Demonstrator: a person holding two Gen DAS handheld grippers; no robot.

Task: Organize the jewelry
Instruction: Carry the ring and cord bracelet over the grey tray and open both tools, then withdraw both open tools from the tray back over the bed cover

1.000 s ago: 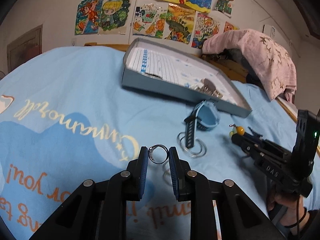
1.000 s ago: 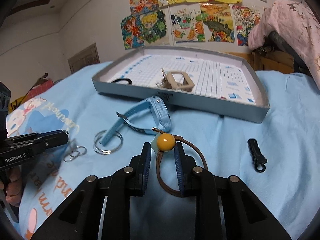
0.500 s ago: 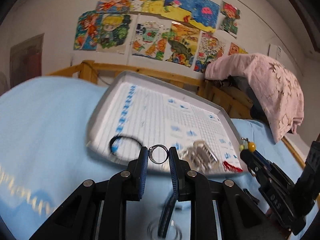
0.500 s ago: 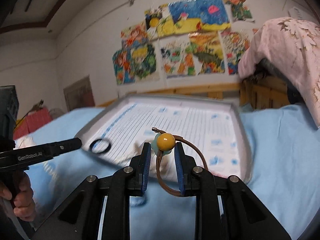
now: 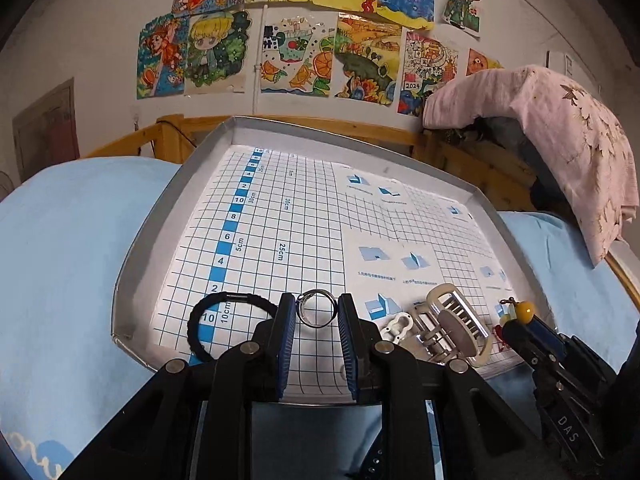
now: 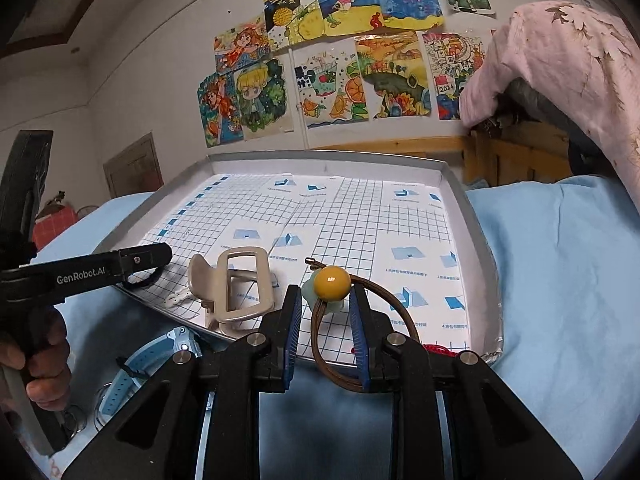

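My left gripper (image 5: 317,309) is shut on a silver ring (image 5: 316,309) and holds it over the near edge of the grey tray (image 5: 160,216) with a grid sheet inside. My right gripper (image 6: 326,300) is shut on a brown cord bracelet (image 6: 402,308) with a yellow bead (image 6: 332,283), above the tray's near edge (image 6: 472,216). In the tray lie a black braided band (image 5: 208,312), a beige hair claw (image 5: 452,324) and a small white clip (image 5: 396,326). The claw also shows in the right wrist view (image 6: 236,284). The left gripper shows at the left of that view (image 6: 152,256).
A blue watch (image 6: 140,368) and silver rings (image 6: 76,416) lie on the light blue bedsheet (image 6: 560,280) before the tray. A pink blanket (image 5: 560,136) hangs over the wooden bed frame (image 5: 460,156) at the right. Drawings cover the wall behind.
Both grippers have lifted from the bedsheet and moved forward to the tray's near edge, each still holding its item.
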